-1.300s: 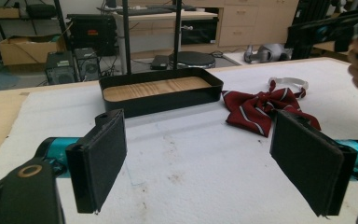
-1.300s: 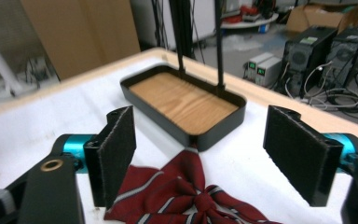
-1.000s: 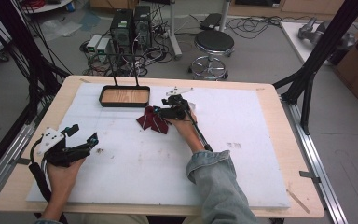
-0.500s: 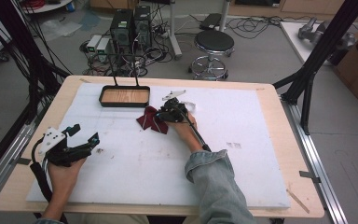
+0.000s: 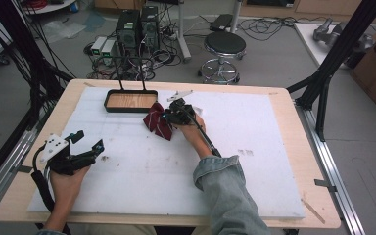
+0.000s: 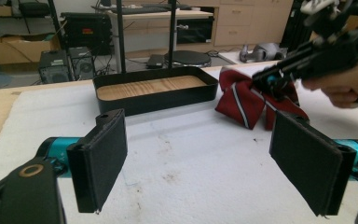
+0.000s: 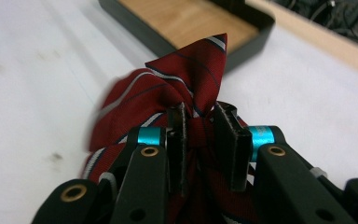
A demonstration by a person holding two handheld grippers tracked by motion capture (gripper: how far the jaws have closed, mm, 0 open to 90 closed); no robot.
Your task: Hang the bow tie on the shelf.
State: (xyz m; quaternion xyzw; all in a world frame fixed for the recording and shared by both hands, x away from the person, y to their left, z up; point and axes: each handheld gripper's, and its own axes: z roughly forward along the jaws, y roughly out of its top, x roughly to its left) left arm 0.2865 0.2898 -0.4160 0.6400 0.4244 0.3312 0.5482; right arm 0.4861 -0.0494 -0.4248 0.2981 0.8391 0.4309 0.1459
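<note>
My right gripper (image 7: 199,140) pinches the red bow (image 5: 157,124) just beside the black tray (image 5: 129,101), closer to it than before; my left gripper (image 6: 209,158) rests open, well apart.

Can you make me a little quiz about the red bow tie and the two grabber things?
1. True or false: the right gripper is pinching the red bow tie.
2. Where is the bow tie? A) inside the black tray B) on the white mat beside the tray C) on the stool
3. Fill in: the left gripper has its jaws wide ____ and holds nothing.

Key: 1 true; 2 B; 3 open.
</note>
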